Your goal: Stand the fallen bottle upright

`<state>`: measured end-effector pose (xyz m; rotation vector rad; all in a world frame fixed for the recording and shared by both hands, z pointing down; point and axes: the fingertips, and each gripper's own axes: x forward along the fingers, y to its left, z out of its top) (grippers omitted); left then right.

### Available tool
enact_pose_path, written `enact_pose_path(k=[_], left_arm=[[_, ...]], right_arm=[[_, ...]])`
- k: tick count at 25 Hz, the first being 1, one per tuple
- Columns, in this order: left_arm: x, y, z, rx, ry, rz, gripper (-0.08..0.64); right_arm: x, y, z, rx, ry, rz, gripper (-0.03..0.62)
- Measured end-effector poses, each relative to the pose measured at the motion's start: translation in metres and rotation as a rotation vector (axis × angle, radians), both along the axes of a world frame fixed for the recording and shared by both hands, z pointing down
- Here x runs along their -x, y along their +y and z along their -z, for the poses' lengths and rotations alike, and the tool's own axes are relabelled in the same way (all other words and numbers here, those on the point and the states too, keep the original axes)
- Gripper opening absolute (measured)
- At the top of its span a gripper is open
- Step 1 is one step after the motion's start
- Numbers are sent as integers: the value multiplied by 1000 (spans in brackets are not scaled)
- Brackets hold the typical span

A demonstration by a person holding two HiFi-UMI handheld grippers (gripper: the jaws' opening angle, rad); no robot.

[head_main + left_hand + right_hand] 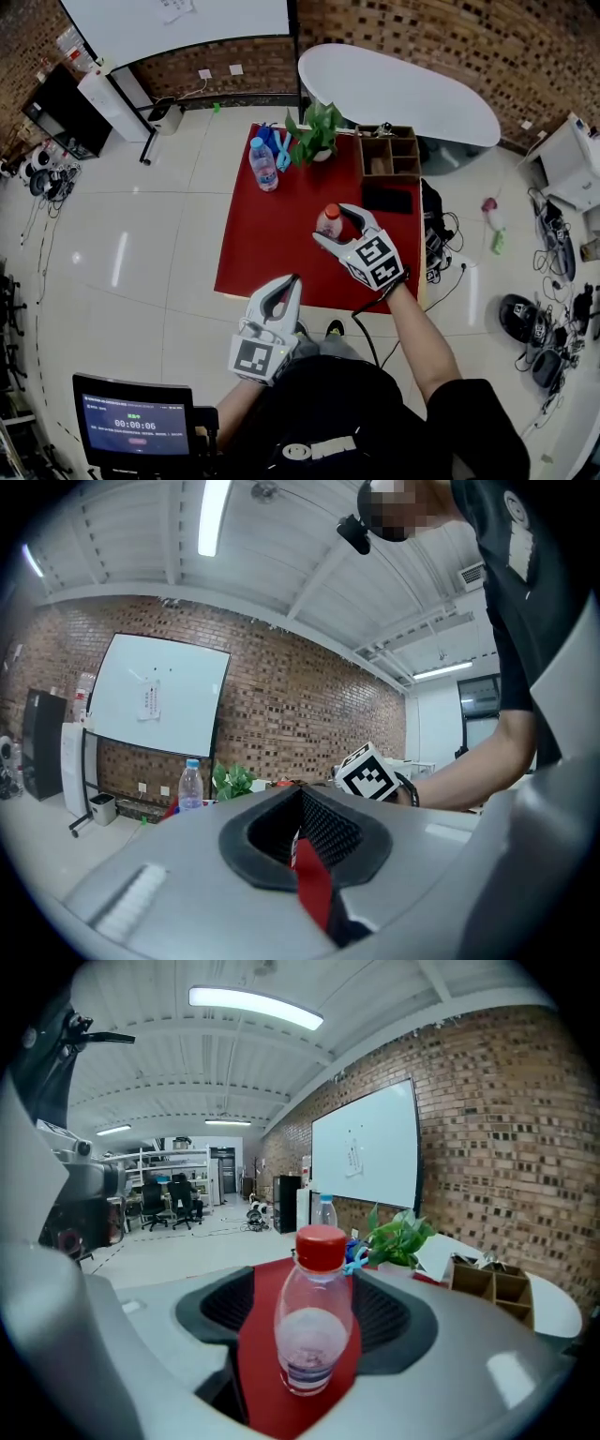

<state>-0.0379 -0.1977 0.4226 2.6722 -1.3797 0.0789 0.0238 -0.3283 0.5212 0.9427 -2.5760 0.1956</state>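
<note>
looks like the let-go stage: the small clear red-capped plastic bottle (pixel 313 1321) stands upright on the red bench (pixel 267 248), loose between the wide-open jaws of the right gripper (pixel 335 227), left gripper (pixel 289 284) closed on nothing, so I'd just back out without clipping it

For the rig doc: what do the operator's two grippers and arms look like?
The left gripper and right gripper match: pale grey moulded shells, curved jaws lined with black textured pads, and a white cube of black square markers behind. A black cable trails from the right one. The person wears a black short-sleeved top.
</note>
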Motion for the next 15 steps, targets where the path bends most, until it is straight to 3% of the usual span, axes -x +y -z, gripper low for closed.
enact_pose_path(k=[4, 8, 9, 10, 12, 15], left_arm=[[0, -1, 3, 0, 2, 5, 0], [-2, 2, 4, 7, 17, -6, 0], [-3, 1, 5, 9, 17, -4, 0], [-4, 1, 7, 6, 19, -7, 0], [-6, 2, 8, 6, 25, -22, 0], [-11, 1, 2, -4, 50, -60, 0]], right_arm=[[-20, 24, 25, -12, -60, -35, 319], [-42, 63, 55, -7, -195, -119, 317], [-49, 73, 59, -5, -222, -165, 182], [-56, 82, 60, 3, -241, -212, 4], [-62, 99, 55, 33, -263, -262, 3], [-57, 114, 44, 61, -282, -263, 3]])
